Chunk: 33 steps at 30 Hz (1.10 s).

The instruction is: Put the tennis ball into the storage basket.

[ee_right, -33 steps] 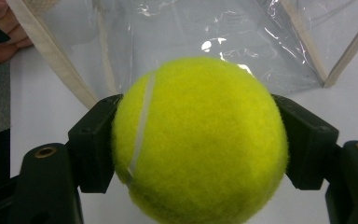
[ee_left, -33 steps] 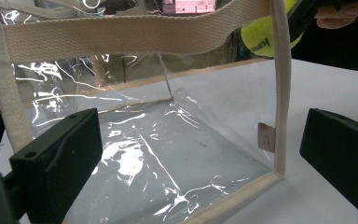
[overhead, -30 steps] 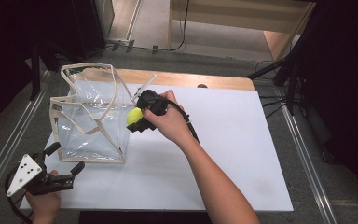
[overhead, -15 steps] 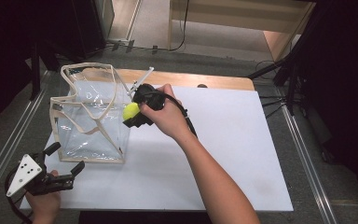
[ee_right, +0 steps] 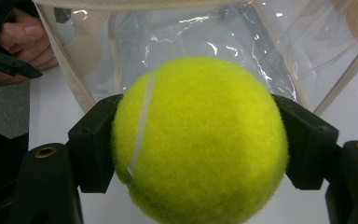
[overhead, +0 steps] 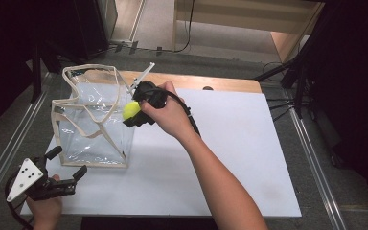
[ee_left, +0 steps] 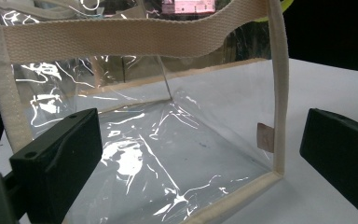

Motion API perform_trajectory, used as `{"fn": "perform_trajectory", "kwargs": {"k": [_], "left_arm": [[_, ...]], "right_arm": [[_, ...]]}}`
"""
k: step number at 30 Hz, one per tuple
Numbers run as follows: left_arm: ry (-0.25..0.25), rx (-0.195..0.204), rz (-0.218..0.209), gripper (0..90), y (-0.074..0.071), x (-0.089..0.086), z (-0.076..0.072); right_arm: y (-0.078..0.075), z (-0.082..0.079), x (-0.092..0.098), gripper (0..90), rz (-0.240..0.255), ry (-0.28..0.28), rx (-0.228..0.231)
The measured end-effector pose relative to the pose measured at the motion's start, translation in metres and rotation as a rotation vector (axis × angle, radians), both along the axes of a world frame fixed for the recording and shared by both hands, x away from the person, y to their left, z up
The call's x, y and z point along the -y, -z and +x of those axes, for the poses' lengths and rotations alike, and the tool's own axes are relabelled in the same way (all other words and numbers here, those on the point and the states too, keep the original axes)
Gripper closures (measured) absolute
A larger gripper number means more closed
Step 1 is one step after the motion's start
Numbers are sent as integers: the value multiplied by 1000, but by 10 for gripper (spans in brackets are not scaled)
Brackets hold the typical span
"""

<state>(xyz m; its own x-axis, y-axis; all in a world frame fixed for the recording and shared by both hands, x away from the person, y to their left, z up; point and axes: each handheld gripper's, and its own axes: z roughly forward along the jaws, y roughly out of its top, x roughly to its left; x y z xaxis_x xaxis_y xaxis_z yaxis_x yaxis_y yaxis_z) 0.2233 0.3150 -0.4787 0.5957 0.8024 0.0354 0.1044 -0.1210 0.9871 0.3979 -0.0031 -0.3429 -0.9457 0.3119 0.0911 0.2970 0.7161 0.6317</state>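
The right gripper (overhead: pixel 133 114) is clamped on one tennis ball (overhead: pixel 131 109), a black jaw pressing each side of it, as the right gripper view shows with the ball (ee_right: pixel 200 140) squeezed between the two pads. The ball is round, fuzzy and bright yellow-green with a pale curved seam, and it hangs in the air against the upper right edge of the bag (overhead: pixel 93 120), above the white table (overhead: pixel 230 158). The left gripper (overhead: pixel 60 172) rests near the table's front left corner with its jaws spread wide apart, holding nothing; between them the left gripper view looks at the bag (ee_left: pixel 168 140) standing just ahead. There is one bag: boxy, of clear glossy plastic, creased and glinting, with woven cream trim and two cream straps
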Motion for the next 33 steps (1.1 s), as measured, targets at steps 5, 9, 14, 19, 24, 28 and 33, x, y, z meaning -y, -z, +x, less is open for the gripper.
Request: {"fn": "perform_trajectory", "kwargs": {"k": [5,9,14,19,24,28,33], "left_arm": [[2,1,-1,0,0,0,0],[2,2,-1,0,0,0,0],[2,0,-3,0,0,0,0],[2,0,-4,0,0,0,0],[1,1,-4,0,0,0,0],[1,1,-5,0,0,0,0],[2,1,-4,0,0,0,0]], "right_arm": [[-5,1,-3,238,-2,-3,2],[-10,1,-5,238,0,-8,8],[-15,2,-7,238,0,-13,6],[-21,3,-7,238,3,-16,11],[-27,4,-7,238,-2,-16,18],[-31,5,-8,238,-1,-14,18],[-35,6,-9,238,-5,-15,20]]}}
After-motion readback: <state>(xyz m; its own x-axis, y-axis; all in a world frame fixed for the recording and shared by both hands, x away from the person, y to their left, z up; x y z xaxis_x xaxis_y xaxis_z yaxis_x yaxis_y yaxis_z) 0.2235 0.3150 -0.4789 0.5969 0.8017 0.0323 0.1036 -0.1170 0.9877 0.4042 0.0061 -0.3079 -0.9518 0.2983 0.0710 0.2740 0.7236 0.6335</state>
